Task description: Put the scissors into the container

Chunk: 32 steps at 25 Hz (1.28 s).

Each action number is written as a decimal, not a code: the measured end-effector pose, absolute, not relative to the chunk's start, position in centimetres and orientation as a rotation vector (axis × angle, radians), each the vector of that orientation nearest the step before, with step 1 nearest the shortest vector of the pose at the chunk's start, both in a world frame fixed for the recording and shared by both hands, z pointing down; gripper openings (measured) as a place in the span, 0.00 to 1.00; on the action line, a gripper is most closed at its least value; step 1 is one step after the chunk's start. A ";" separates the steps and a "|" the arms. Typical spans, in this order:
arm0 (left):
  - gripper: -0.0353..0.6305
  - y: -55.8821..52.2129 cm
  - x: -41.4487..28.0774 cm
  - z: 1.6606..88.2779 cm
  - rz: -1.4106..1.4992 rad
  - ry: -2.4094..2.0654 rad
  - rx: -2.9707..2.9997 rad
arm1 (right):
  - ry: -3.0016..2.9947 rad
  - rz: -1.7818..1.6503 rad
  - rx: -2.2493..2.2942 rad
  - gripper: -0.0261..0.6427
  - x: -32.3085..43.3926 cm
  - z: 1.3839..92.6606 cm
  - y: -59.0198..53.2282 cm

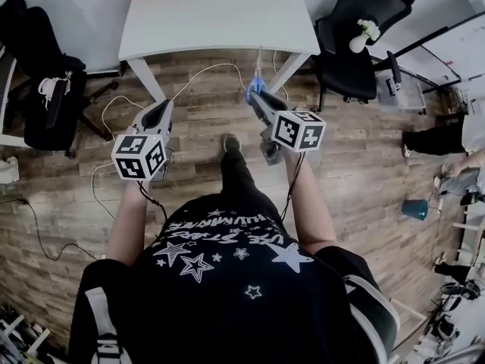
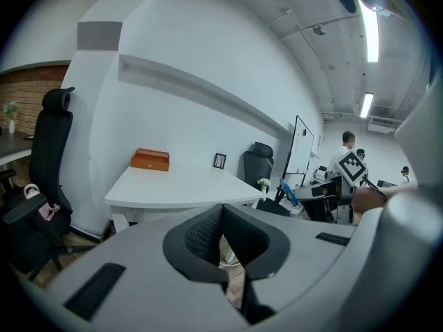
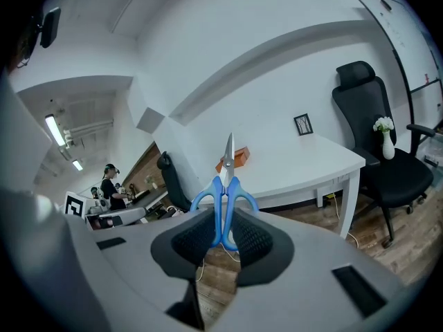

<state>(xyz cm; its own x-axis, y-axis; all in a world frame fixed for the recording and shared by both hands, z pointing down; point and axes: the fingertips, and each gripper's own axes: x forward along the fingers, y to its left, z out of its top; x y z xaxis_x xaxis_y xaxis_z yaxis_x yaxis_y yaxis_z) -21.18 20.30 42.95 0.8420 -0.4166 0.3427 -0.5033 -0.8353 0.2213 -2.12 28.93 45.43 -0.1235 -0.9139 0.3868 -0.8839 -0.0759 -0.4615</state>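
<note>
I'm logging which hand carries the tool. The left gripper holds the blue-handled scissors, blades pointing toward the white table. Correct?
No. The right gripper holds the blue-handled scissors, blades pointing toward the white table. The right gripper view shows its jaws shut on the handles. The left gripper is empty.

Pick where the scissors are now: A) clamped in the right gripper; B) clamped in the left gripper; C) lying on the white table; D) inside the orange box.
A: the right gripper view shows the blue-handled scissors pinched by their handles in the right gripper, blades pointing away from it.
</note>
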 end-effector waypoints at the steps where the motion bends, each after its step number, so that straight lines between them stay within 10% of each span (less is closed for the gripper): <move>1: 0.08 19.1 -20.3 43.1 0.410 -0.707 2.715 | 2.109 -0.984 -2.042 0.19 -1.0 45.7 27.7; 20: 0.08 -0.2 -0.3 43.5 0.407 -0.950 2.594 | 2.317 -1.083 -1.825 0.19 19.5 47.2 5.2; 32: 0.08 -3.2 0.2 44.7 0.408 -1.113 2.526 | 2.431 -1.122 -1.713 0.19 20.8 48.8 0.3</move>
